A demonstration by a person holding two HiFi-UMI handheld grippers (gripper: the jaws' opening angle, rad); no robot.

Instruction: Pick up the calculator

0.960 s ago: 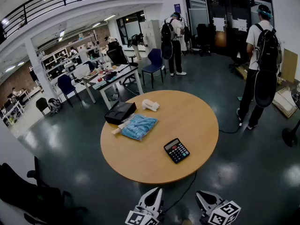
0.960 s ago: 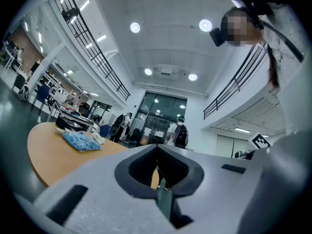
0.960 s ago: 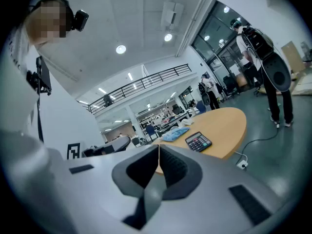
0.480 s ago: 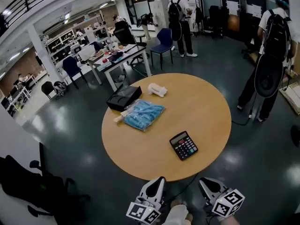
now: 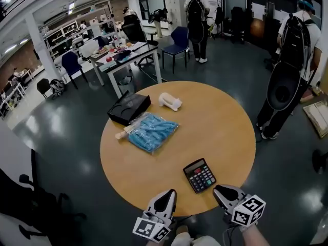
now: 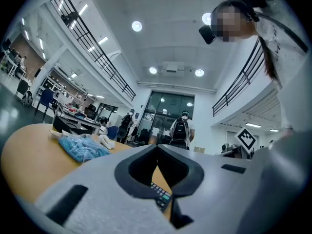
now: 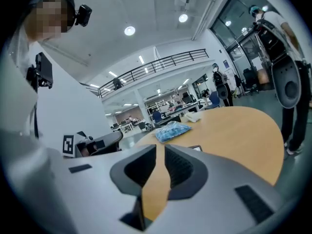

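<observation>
The black calculator (image 5: 199,175) lies flat near the front edge of the round wooden table (image 5: 225,122). My left gripper (image 5: 166,195) hovers at that edge, just left of the calculator, with its jaws together and empty. Through the notch below its jaws in the left gripper view (image 6: 157,151) I see the calculator's keys (image 6: 160,194). My right gripper (image 5: 221,190) is at the edge just right of the calculator. Its jaws (image 7: 161,148) are opening, a narrow gap shows, and nothing is between them. A corner of the calculator (image 7: 197,148) peeks over its right jaw.
Further back on the table lie a blue plastic bag (image 5: 151,132), a black box (image 5: 128,108) and a white object (image 5: 169,101). A person with a backpack (image 5: 292,60) stands right of the table, another (image 5: 197,14) at the back near a blue chair (image 5: 177,41).
The view has come closer to the table. Both grippers have moved forward from below the table's edge up to it, on either side of the calculator.
</observation>
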